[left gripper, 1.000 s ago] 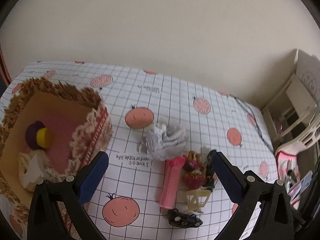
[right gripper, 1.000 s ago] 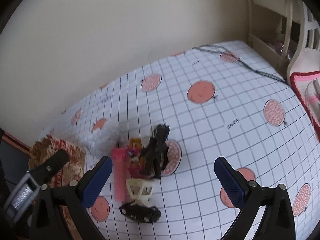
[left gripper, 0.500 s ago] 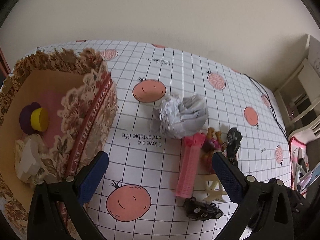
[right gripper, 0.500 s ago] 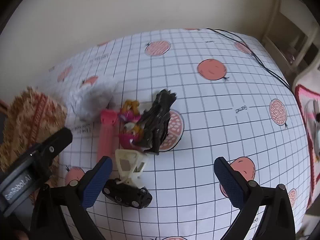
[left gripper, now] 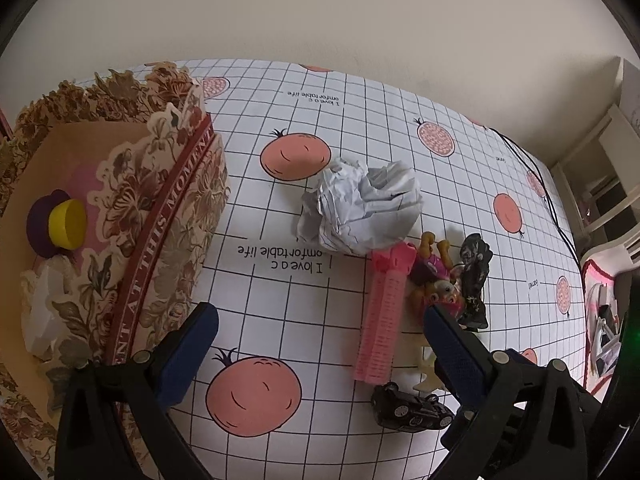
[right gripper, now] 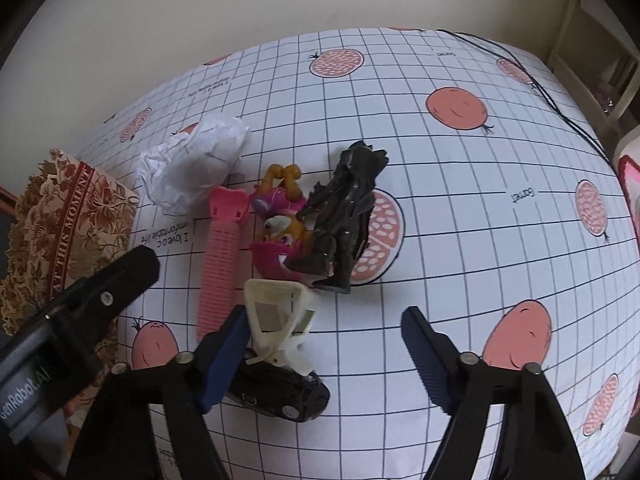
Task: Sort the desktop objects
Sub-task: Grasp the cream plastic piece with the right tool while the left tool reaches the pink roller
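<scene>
Closer now to toy cluster on gridded tablecloth [right gripper: 480, 208]: dark figure [right gripper: 344, 216] against orange pup toy [right gripper: 280, 216], pink strip [left gripper: 386, 312], crumpled paper [left gripper: 360, 208], black car [right gripper: 276, 392]; floral box [left gripper: 160, 208] left; left gripper [left gripper: 320, 344], right gripper [right gripper: 324, 356] both spread, empty.

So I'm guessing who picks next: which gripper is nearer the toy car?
Right. The right gripper hangs just over the toy car; the left gripper sits left of it, apart.

Wide-open right hand-held gripper [right gripper: 324, 350] hangs above cream toy [right gripper: 280, 320], black car [right gripper: 280, 394].
</scene>
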